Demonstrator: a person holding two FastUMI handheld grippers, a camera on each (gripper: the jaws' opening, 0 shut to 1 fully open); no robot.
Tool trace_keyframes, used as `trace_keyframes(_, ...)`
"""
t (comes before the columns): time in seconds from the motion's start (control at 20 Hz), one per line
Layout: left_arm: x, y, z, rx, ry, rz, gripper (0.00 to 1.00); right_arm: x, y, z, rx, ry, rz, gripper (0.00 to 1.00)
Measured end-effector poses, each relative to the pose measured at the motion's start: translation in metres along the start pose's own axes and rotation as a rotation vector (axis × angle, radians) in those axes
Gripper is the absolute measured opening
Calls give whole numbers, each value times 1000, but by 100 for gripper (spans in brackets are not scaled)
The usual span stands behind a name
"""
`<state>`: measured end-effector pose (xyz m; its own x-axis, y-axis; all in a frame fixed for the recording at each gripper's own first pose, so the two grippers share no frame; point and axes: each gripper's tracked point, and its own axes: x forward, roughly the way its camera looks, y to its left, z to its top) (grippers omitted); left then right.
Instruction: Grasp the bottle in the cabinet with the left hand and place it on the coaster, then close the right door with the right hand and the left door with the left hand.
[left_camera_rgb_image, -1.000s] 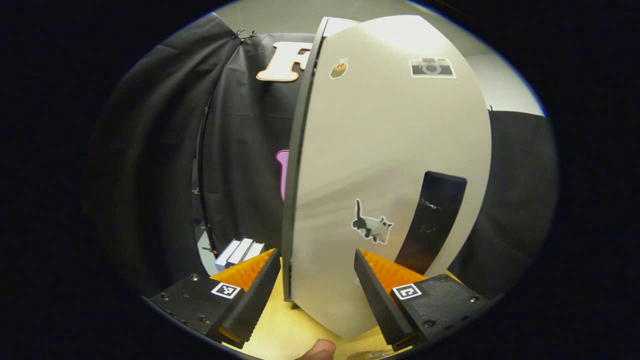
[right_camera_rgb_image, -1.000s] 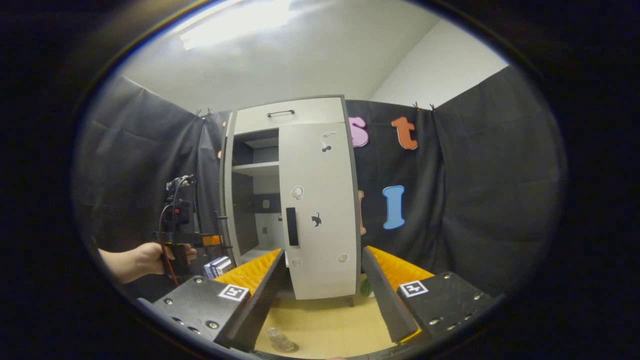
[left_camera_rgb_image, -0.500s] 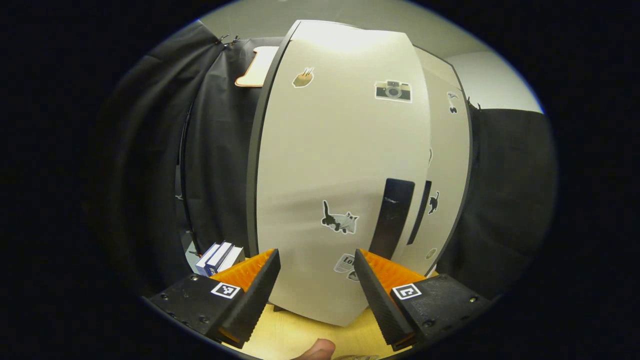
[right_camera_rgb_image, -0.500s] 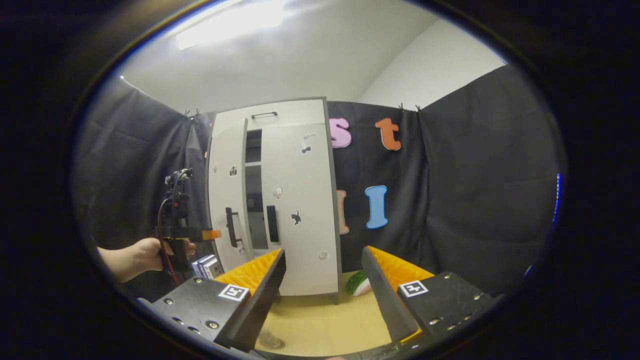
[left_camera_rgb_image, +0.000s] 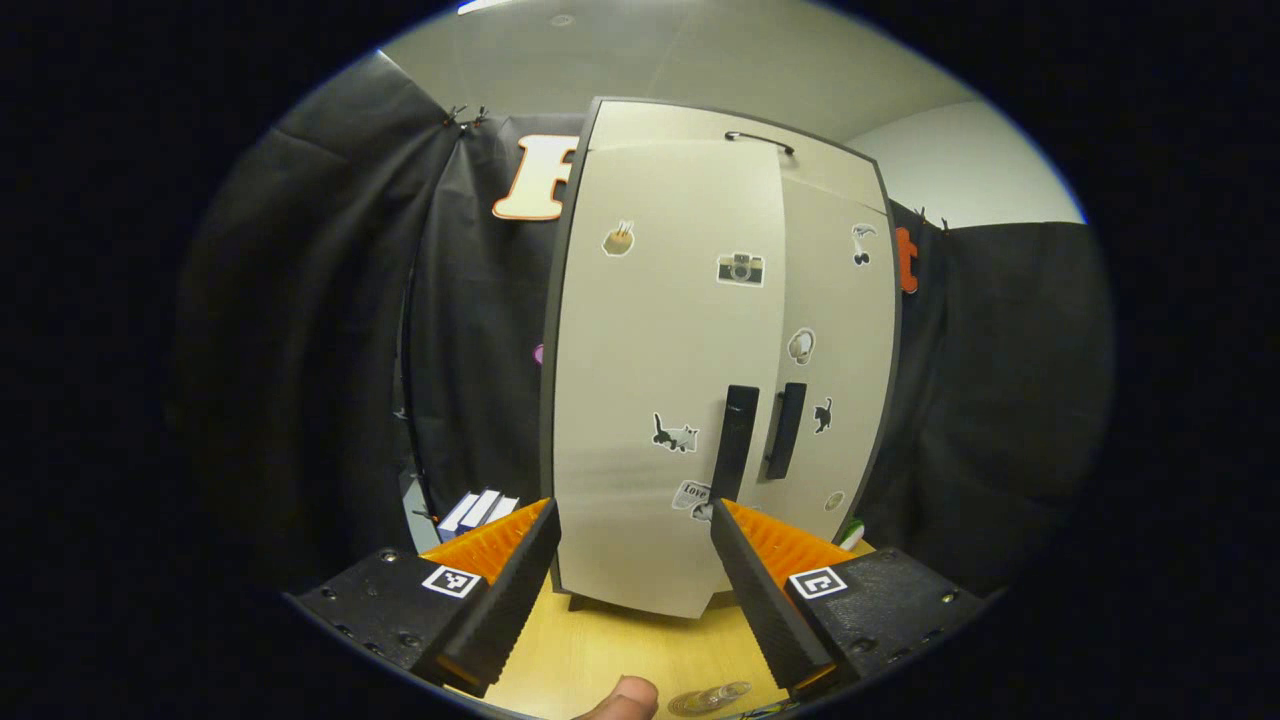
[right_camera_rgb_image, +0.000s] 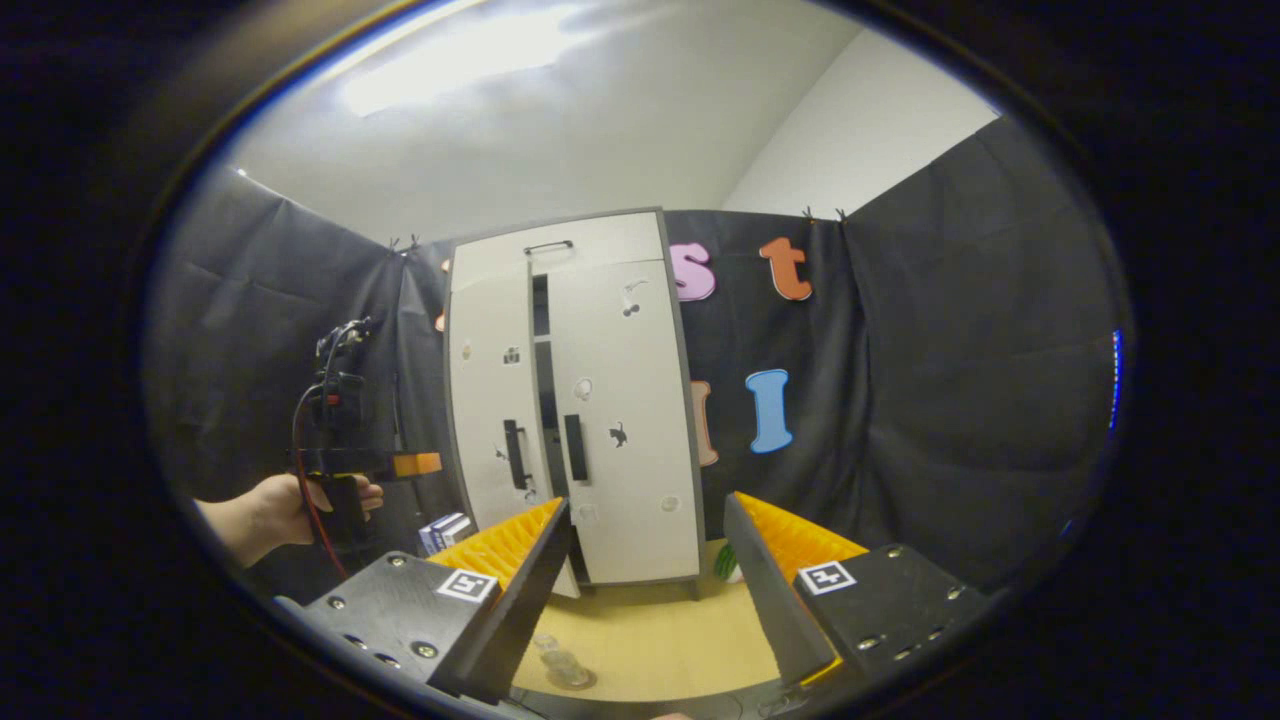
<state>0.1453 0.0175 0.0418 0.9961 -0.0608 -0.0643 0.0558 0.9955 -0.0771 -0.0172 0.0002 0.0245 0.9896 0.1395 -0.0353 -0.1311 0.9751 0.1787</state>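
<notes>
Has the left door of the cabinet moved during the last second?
Yes. The left door has swung toward the right door, which stayed shut; only a narrow dark gap remains between them in the right gripper view.

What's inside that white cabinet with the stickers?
Mostly hidden. In the right gripper view the cabinet shows a narrow dark gap between its doors; only shadow shows there. The doors cover the rest.
</notes>
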Motion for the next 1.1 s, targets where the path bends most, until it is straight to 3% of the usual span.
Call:
trace_keyframes(0.3,-70,1,8,29,-36,-4,92,-25,12,6,35,-11,24,94)
trace_keyframes(0.35,-79,1,7,36,-38,-3,96,-27,13,5,37,-12,27,89)
trace_keyframes(0.4,-90,2,5,38,-40,3,96,-29,15,4,36,-10,26,94)
trace_keyframes(0.5,-107,5,5,29,-47,20,92,-32,15,4,28,-17,18,94)
trace_keyframes(0.55,-114,2,5,27,-48,14,96,-32,18,3,29,-16,22,94)
trace_keyframes(0.65,-130,-3,4,33,-54,2,92,-34,21,0,29,-15,23,89)
trace_keyframes(0.7,-136,-3,1,33,-55,8,92,-34,21,0,25,-16,21,94)
trace_keyframes(0.8,-152,-6,-12,19,-43,19,96,-35,22,-5,17,-9,18,89)
trace_keyframes(0.85,-159,-7,-19,15,-39,27,96,-36,22,-7,3,-14,19,94)
trace_keyframes(1.1,-179,-23,-54,19,-2,14,96,-40,26,-19,-55,-19,25,94)
